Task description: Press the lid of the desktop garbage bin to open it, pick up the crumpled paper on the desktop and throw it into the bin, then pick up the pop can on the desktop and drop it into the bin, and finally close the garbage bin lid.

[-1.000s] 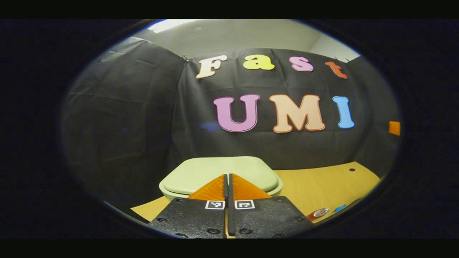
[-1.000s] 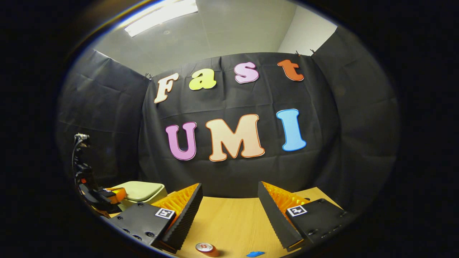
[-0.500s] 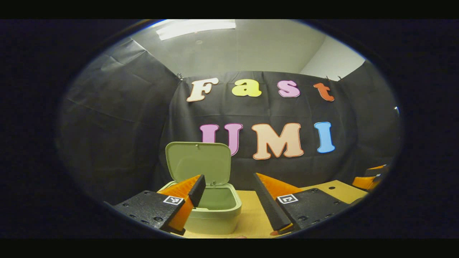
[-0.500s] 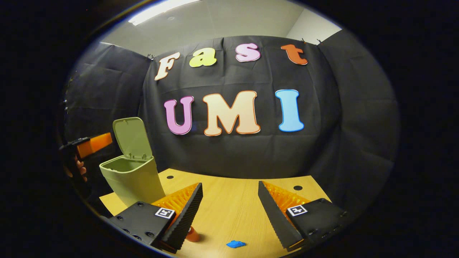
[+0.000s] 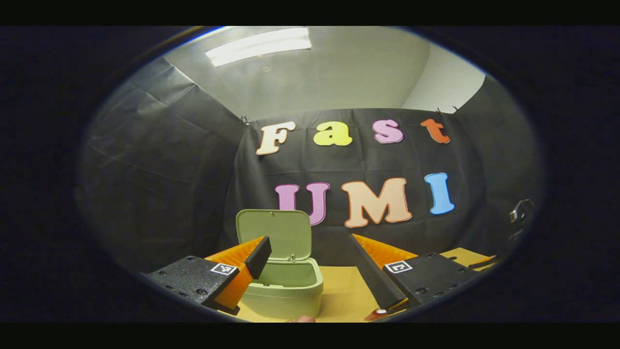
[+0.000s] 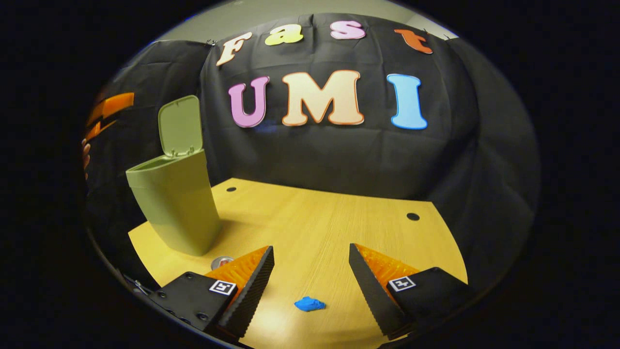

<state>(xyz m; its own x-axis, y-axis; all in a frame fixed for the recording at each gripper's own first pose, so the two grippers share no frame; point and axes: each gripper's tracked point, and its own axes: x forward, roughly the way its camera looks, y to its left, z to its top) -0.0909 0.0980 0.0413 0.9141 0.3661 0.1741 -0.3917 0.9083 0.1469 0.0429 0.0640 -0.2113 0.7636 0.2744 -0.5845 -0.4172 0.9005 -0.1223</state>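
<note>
Right gripper view: our right gripper [image 6: 310, 271], jaws released, frames the small blue crumpled paper [image 6: 309, 304]; we judge it light and soft, so pinch its middle.

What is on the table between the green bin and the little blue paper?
In the right gripper view, the pop can lies between the bin and the crumpled paper, partly hidden behind the right claw's finger.

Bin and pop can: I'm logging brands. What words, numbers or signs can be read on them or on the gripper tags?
Bin: plain, no text.
Pop can: mostly hidden, nothing readable.
Tags on the right gripper: black-and-white patterns, no words.
</note>
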